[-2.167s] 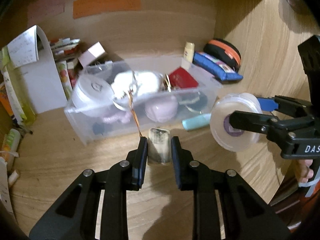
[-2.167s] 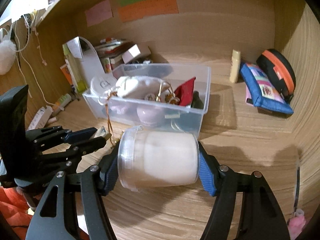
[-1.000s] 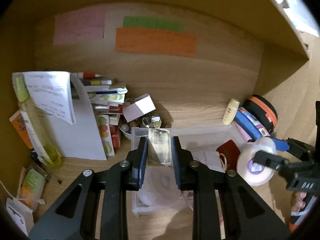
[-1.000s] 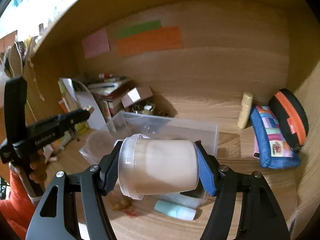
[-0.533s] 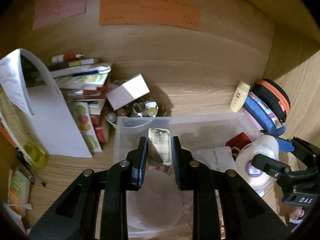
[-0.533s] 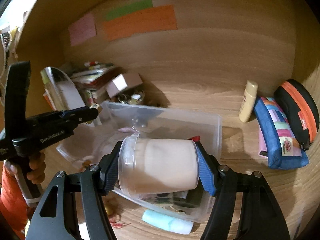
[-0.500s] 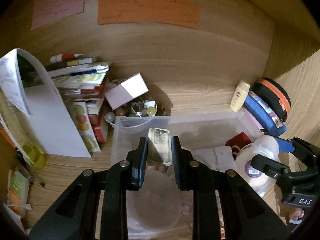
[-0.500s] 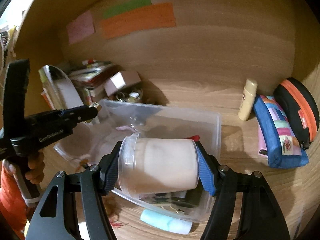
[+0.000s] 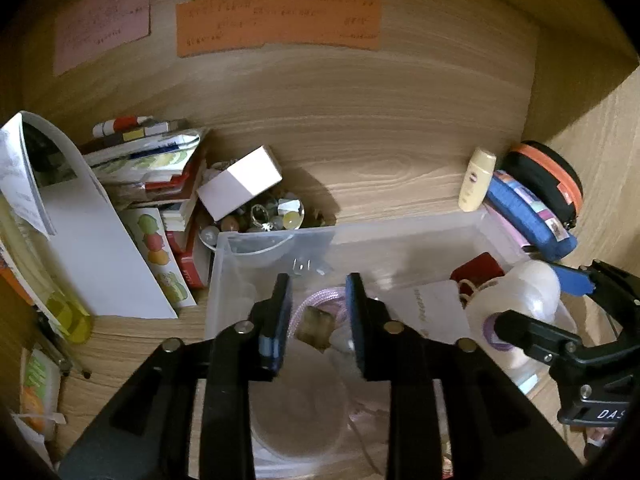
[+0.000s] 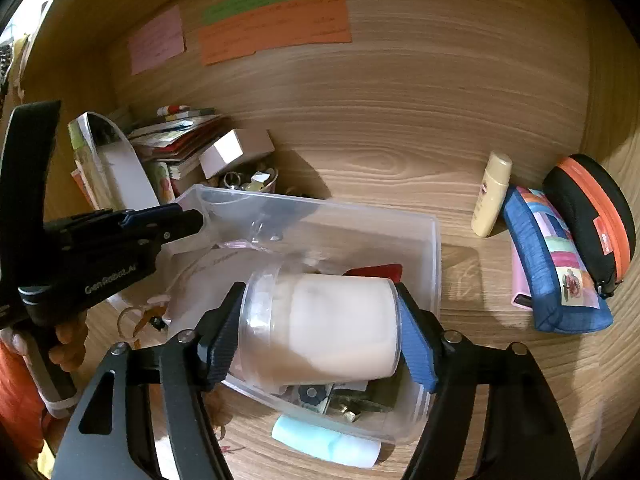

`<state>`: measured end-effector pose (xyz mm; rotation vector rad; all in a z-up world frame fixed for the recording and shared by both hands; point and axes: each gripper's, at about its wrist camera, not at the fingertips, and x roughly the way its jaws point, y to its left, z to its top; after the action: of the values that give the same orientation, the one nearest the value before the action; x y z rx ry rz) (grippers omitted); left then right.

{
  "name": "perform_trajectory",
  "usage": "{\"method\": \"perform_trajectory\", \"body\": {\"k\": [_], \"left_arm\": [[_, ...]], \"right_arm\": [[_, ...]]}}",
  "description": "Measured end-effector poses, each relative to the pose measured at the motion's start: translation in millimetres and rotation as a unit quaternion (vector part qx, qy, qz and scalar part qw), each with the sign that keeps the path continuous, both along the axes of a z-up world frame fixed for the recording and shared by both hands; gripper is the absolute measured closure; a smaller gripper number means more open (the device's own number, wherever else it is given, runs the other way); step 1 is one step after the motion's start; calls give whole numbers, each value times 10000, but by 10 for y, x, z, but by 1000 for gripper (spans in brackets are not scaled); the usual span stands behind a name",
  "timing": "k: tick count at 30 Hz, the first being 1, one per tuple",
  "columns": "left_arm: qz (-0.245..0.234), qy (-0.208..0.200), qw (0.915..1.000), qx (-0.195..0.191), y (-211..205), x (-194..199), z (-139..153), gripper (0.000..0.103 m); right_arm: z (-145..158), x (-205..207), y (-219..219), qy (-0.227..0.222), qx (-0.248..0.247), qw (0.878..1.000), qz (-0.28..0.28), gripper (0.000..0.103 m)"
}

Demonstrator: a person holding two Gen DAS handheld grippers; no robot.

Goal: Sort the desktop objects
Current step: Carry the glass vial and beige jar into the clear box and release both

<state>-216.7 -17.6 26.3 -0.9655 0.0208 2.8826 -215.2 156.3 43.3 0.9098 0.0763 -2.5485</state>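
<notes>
Both grippers have come down over the clear plastic bin (image 9: 276,240) since the earlier frames.

Left wrist view: the left gripper (image 9: 318,320) has just been opening its jaws, and the small brownish block (image 9: 318,326) it clamped half a second ago now lies loose between and below the parted pads, inside the bin on a pink cord (image 9: 316,296). Wood-grain desk (image 9: 380,176) and back panel carry 3 paper notes, pink, green and orange (image 9: 280,20).

Right wrist view: the right gripper (image 10: 320,340) has been widening too; the pale translucent jar (image 10: 328,328) lies sideways between its blue pads, left pad touching, right pad barely apart, over the bin. Zipped pouches (image 10: 560,272) lean at the right wall.
</notes>
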Motion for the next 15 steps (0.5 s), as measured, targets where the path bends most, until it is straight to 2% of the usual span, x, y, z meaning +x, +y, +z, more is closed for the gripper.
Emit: {"method": "perform_trajectory", "body": {"k": [4, 6, 15], "left_arm": [[-56, 201, 9998, -37, 38, 87, 95, 59], [-47, 328, 9994, -47, 54, 140, 147, 47], [-96, 717, 9973, -89, 110, 338, 330, 38]], "right_arm": [[15, 23, -5, 11, -10, 10000, 17, 32], [18, 28, -3, 4, -14, 10000, 4, 31], [31, 67, -22, 23, 29, 10000, -33, 30]]}}
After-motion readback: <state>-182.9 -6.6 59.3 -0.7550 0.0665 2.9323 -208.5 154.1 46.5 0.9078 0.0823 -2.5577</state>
